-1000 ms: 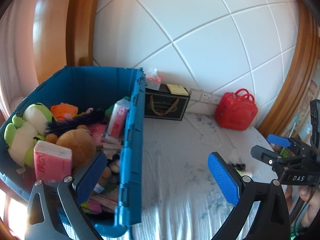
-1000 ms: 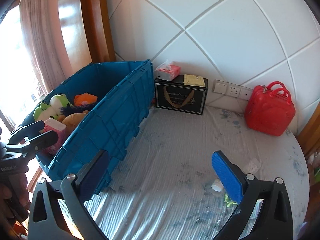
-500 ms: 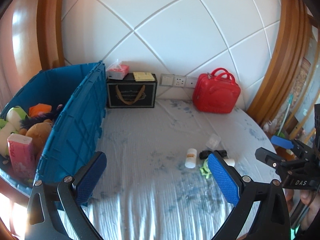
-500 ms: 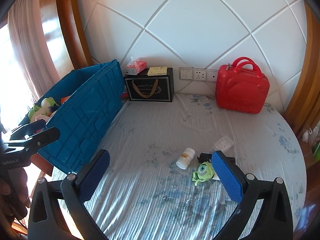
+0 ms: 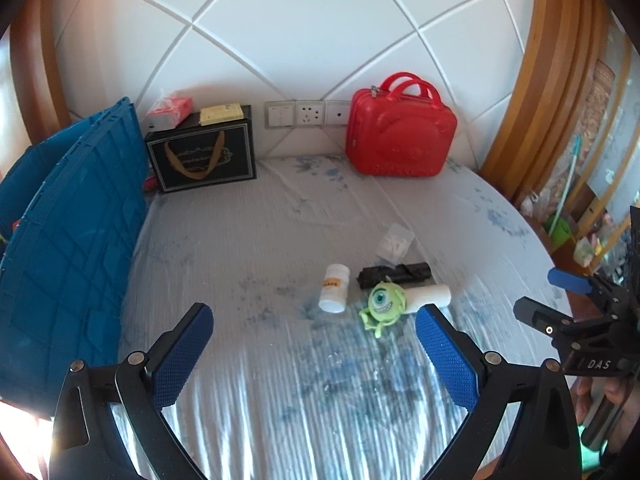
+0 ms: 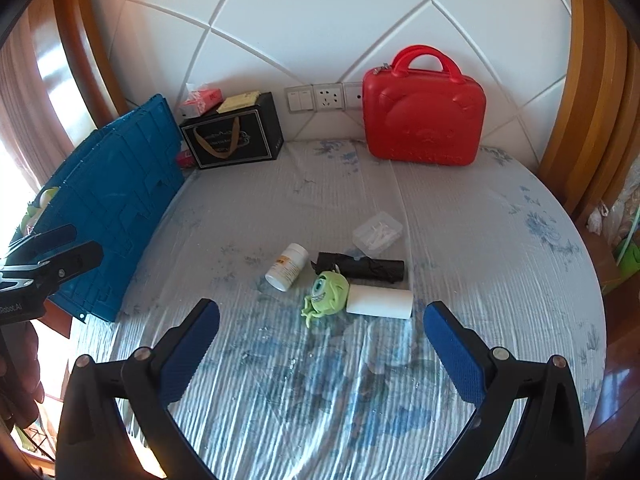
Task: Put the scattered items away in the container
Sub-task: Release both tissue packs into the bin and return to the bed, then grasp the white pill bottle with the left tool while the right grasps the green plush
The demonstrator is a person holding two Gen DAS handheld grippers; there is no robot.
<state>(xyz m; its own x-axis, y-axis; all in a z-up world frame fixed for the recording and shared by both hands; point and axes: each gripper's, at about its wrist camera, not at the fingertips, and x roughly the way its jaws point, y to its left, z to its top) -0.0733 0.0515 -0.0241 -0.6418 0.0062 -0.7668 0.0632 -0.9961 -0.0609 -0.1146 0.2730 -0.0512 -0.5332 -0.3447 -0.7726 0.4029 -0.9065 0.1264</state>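
L gripper (image 5: 314, 340) & R gripper (image 6: 322, 338): jaws spread wide, nothing held, both over the bed (image 6: 480, 240) front edge. Blue container (image 6: 120, 200) at the bed's left edge. Mid-bed cluster: white bottle (image 6: 287, 267), green monster toy (image 6: 326, 292), black roll (image 6: 362, 266), white roll (image 6: 380, 301), clear box (image 6: 377, 232). Toy touches white roll.

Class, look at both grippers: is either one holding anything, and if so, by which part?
Nothing is held. The left gripper and right gripper are both open and empty above the table.
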